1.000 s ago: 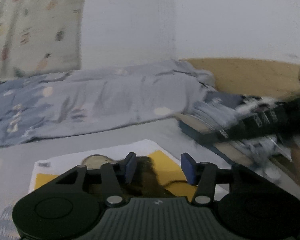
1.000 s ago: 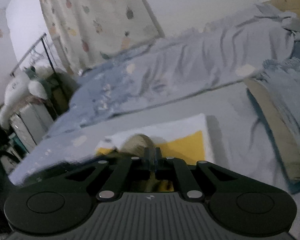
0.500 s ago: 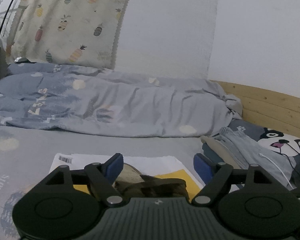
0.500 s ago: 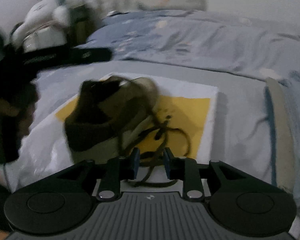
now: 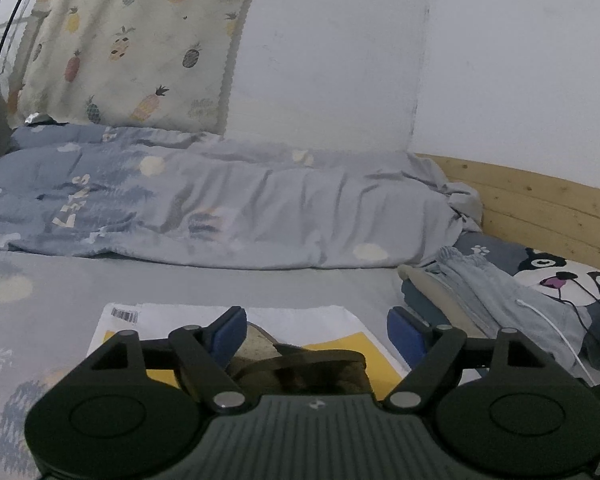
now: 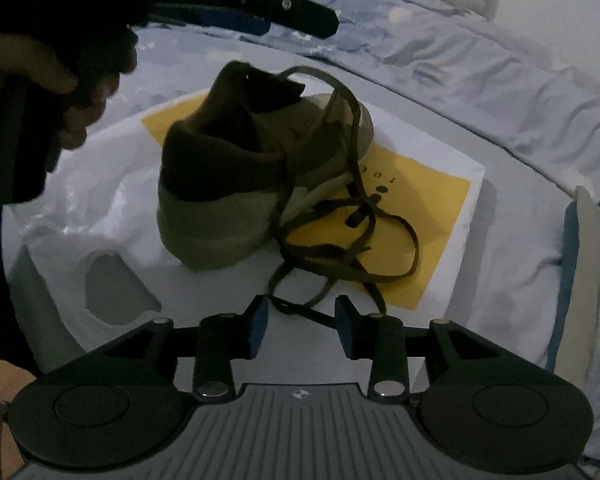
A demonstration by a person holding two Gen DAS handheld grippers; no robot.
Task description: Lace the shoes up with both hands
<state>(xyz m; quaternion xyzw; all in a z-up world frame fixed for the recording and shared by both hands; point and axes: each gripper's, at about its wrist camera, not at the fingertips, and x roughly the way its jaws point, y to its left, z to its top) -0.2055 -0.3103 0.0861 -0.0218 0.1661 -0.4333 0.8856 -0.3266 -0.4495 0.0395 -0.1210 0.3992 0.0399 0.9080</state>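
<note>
One olive-brown shoe (image 6: 256,168) stands upright on a white and yellow plastic bag (image 6: 432,184) laid flat on the bed (image 5: 204,284), heel towards the right wrist camera. Its dark laces (image 6: 352,240) are undone: one strand loops over the tongue and down the shoe's right side, and the rest lies in a loose tangle on the bag beside the sole. The right tool (image 6: 300,322) is angled down at the near end of that tangle; its jaws have just been opening and now stand at a moderate gap. A strand of lace runs across the gap between the blue pads (image 6: 258,326), but neither pad presses on it. The left tool (image 5: 316,338) sits low behind the shoe, jaws wide after opening within the last second, with the shoe's collar below and between the pads and no contact visible. In the right wrist view a hand (image 6: 40,92) grips the left tool's handle at upper left, above and beside the shoe. A rumpled blue quilt (image 5: 220,208) lies along the wall beyond the bag, and folded clothes (image 5: 480,292) and a panda-print pillow (image 5: 564,280) lie to the right.
</note>
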